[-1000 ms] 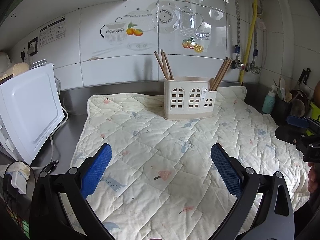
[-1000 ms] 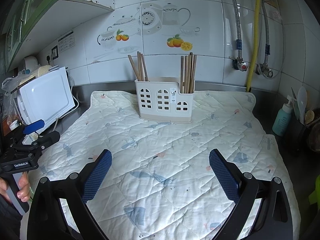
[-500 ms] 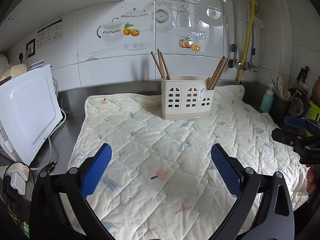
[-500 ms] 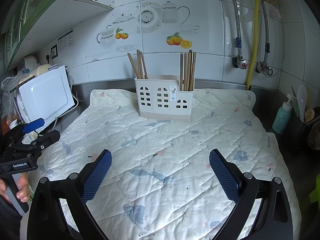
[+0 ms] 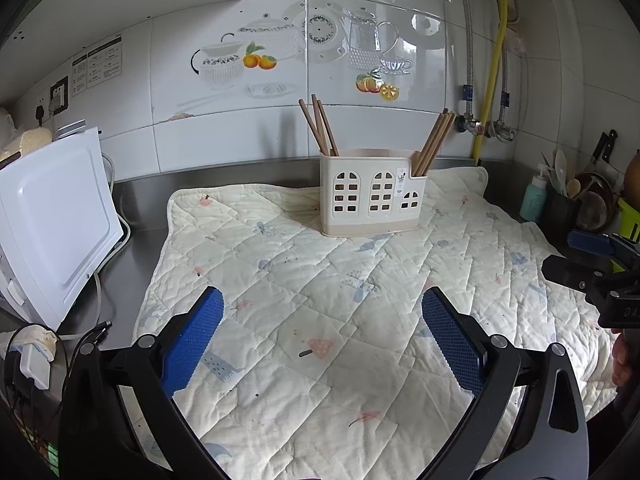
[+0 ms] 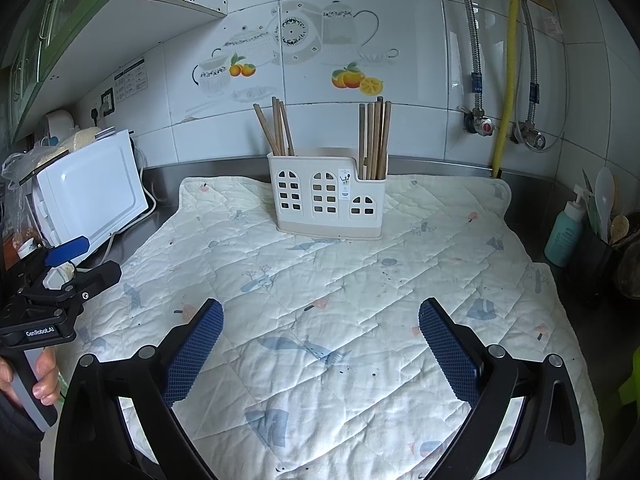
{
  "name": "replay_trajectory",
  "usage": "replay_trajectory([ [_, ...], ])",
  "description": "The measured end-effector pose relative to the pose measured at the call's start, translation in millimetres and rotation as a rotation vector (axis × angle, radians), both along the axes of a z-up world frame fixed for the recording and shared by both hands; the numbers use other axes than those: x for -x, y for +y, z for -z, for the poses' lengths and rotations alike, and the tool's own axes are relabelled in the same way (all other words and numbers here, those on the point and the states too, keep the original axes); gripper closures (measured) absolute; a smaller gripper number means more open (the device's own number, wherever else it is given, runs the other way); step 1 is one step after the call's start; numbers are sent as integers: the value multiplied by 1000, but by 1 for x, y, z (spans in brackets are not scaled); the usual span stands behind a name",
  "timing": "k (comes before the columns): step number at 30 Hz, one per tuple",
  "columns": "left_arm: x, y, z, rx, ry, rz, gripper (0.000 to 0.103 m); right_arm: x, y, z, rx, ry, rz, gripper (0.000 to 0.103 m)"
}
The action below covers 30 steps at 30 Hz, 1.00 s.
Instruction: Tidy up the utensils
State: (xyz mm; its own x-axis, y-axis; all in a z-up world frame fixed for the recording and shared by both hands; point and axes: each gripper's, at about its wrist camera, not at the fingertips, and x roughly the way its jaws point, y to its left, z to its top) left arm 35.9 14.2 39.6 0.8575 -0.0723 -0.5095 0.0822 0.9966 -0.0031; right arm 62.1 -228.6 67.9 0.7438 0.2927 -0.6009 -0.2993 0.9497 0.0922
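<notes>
Looks basically done to me: all the brown wooden chopsticks (image 6: 374,140) stand in the cream plastic holder with arched window cutouts (image 6: 326,200), upper centre of frame, in two bunches at its left and right ends. Nothing loose on the quilted white mat (image 6: 360,300). My left gripper (image 5: 322,334) and right gripper (image 6: 320,340) both hang released and empty at the bottom. White microwave (image 6: 90,192) far left, teal soap bottle (image 6: 566,232) far right, nothing blocking.

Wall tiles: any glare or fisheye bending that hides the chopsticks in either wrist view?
Left wrist view: window glare on the wall tiles sits above the chopsticks, which stay sharp. Right wrist view: glare near the yellow pipe; edges bend, utensil holder reads clearly.
</notes>
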Motion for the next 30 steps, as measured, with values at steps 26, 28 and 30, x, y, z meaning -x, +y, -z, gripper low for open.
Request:
replay_trajectory([
  [26, -2, -1, 1, 1, 4, 2, 5, 0, -1, 2, 0, 1, 1, 8],
  [28, -2, -1, 1, 0, 4, 1, 5, 0, 0, 1, 1, 1, 2, 8],
  [30, -2, -1, 1, 2, 3, 2, 5, 0, -1, 1, -1, 0, 0, 8],
])
